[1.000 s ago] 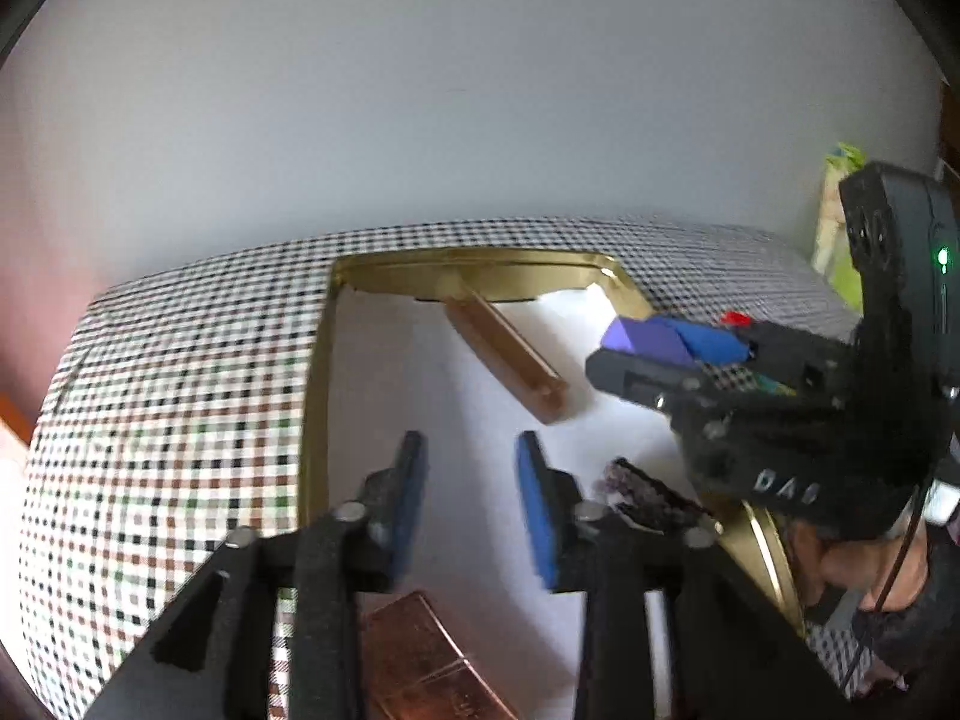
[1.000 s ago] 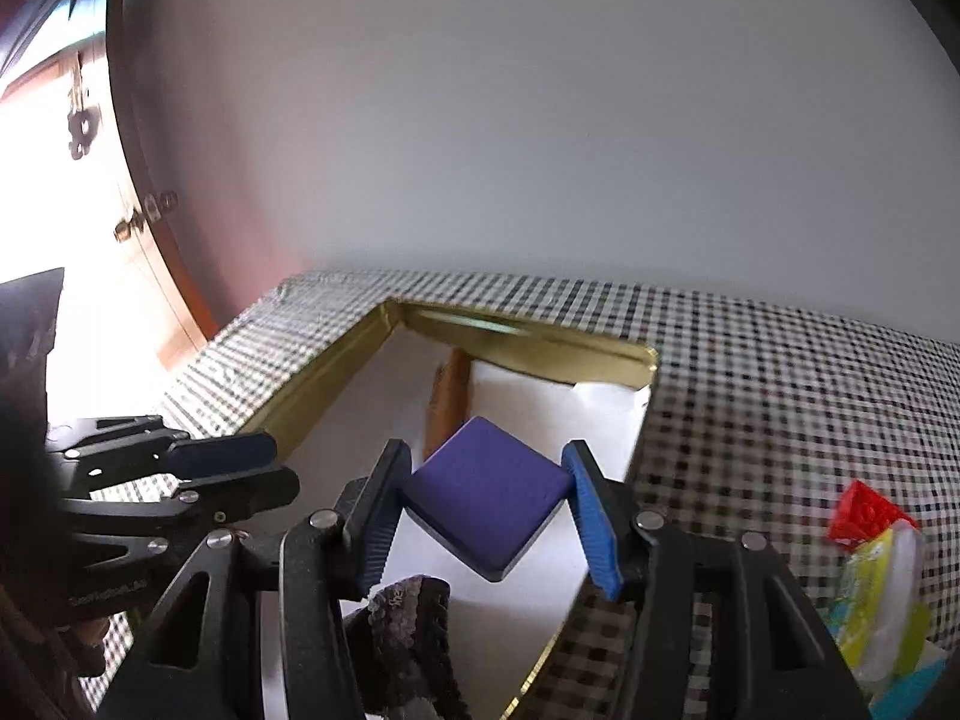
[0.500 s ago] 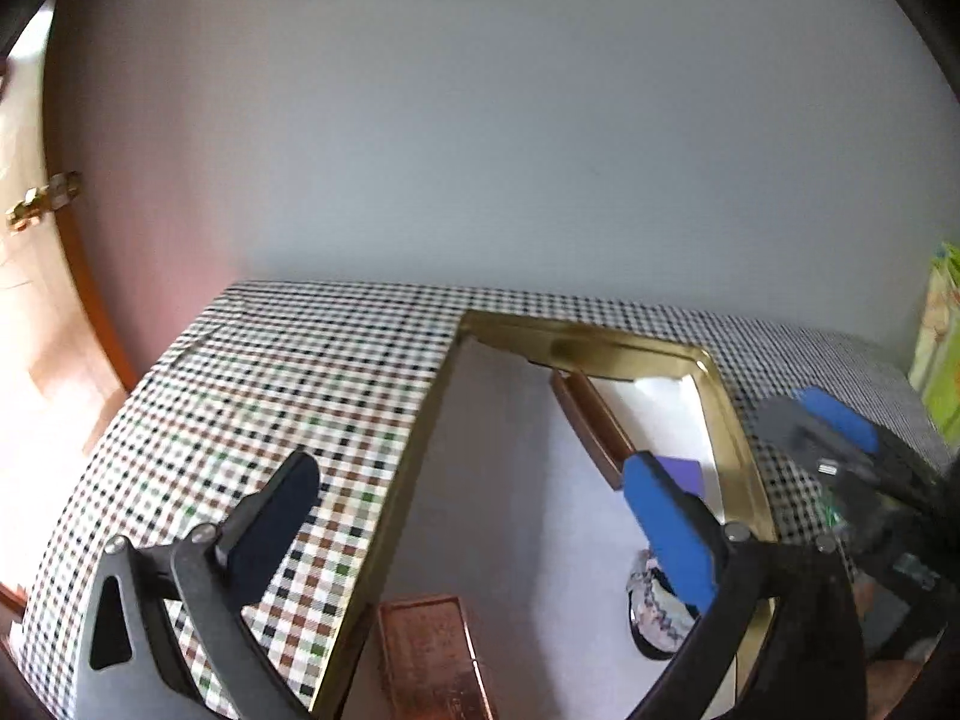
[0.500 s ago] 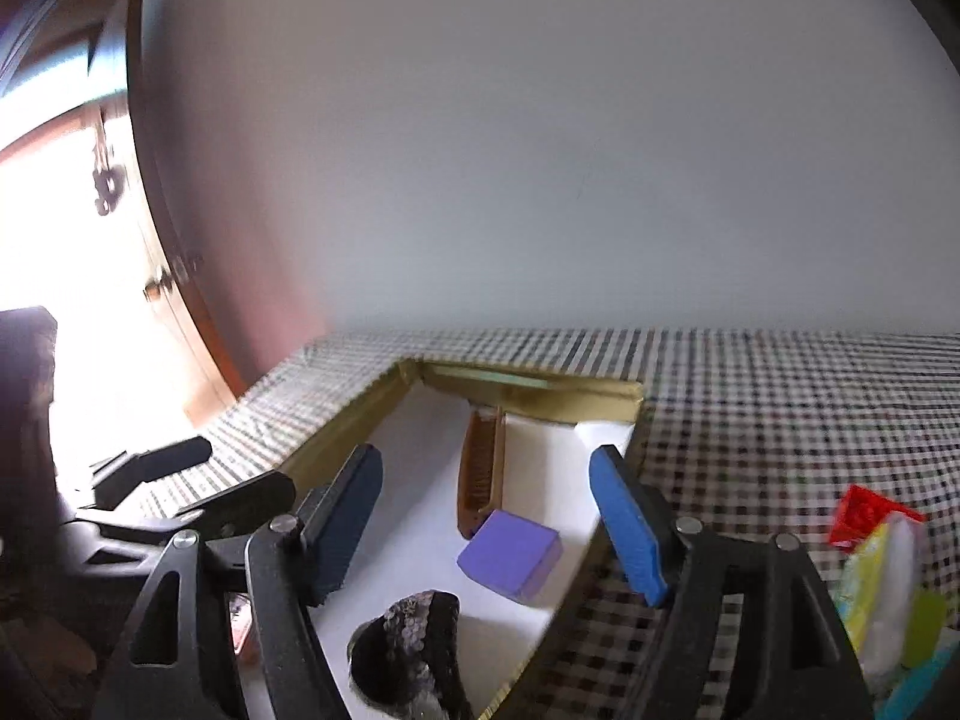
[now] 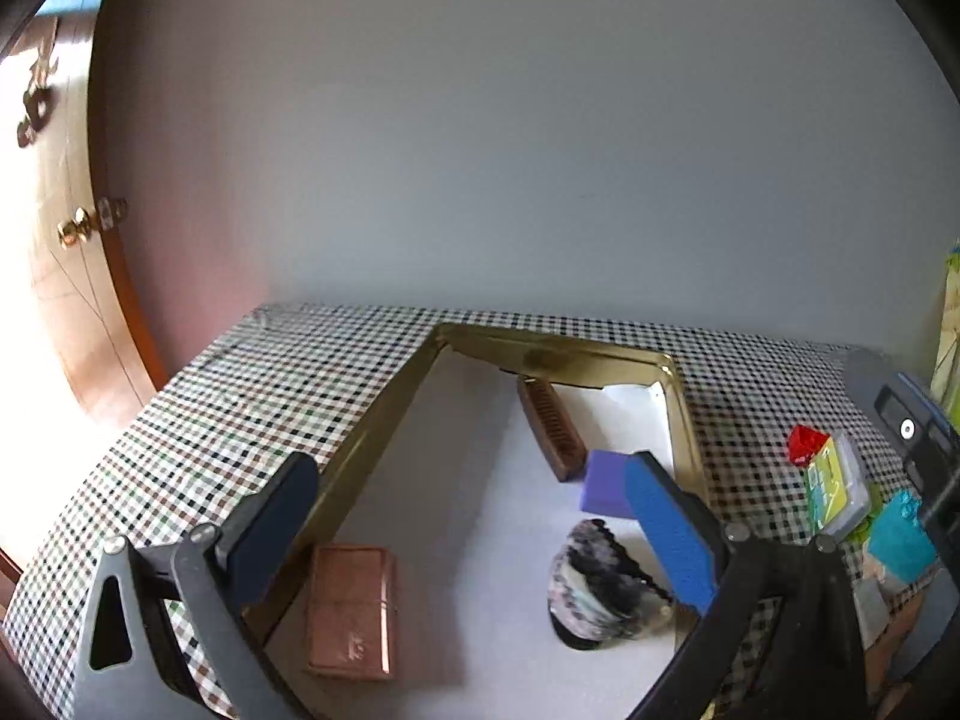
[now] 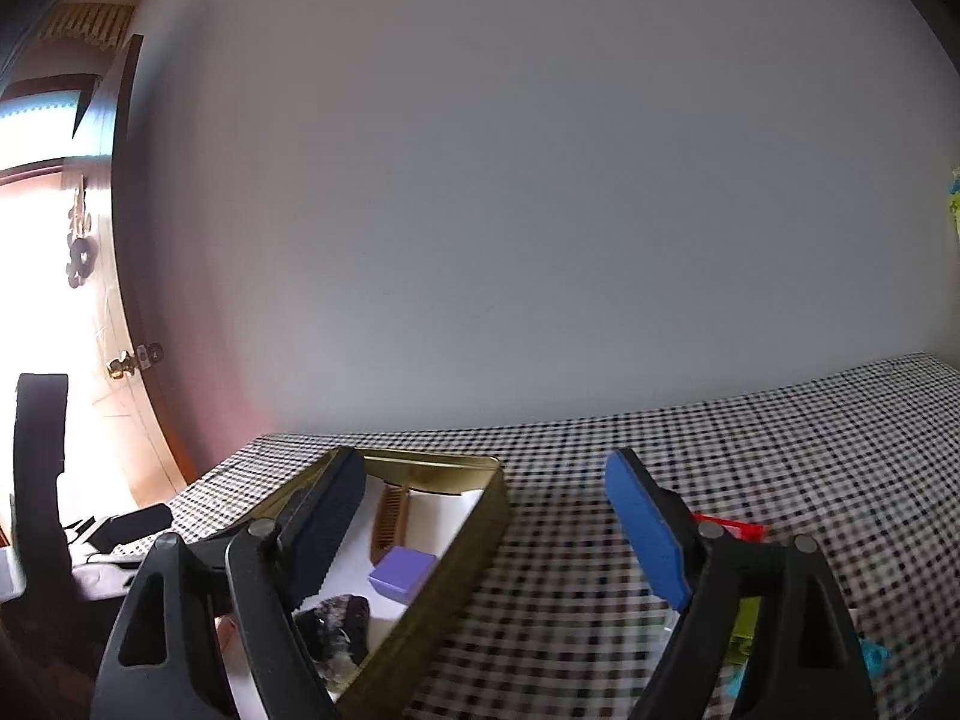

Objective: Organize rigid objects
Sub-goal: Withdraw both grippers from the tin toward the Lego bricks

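A gold-rimmed tin tray (image 5: 384, 420) (image 6: 480, 534) with a white floor lies on the checked tablecloth. Inside it rest a purple block (image 5: 603, 483) (image 6: 402, 570), a brown comb (image 5: 552, 429) (image 6: 390, 516), a copper lighter (image 5: 351, 609) and a dark patterned hair clip (image 5: 600, 588) (image 6: 336, 624). My left gripper (image 5: 474, 534) hovers over the tray's near end, wide open with nothing between its pads. My right gripper (image 6: 492, 531) is pulled back over the tray's right rim, its jaws still opening, empty between them.
To the right of the tray lie a red brick (image 5: 807, 444) (image 6: 729, 528), a yellow-green packet (image 5: 834, 489) and a teal piece (image 5: 900, 534). A grey wall stands behind the table. A wooden door (image 5: 54, 276) stands at the left.
The right gripper let go of the purple block, which now lies in the tray, and drew back to the right. The left gripper opened wide and pulled back, tilting up.
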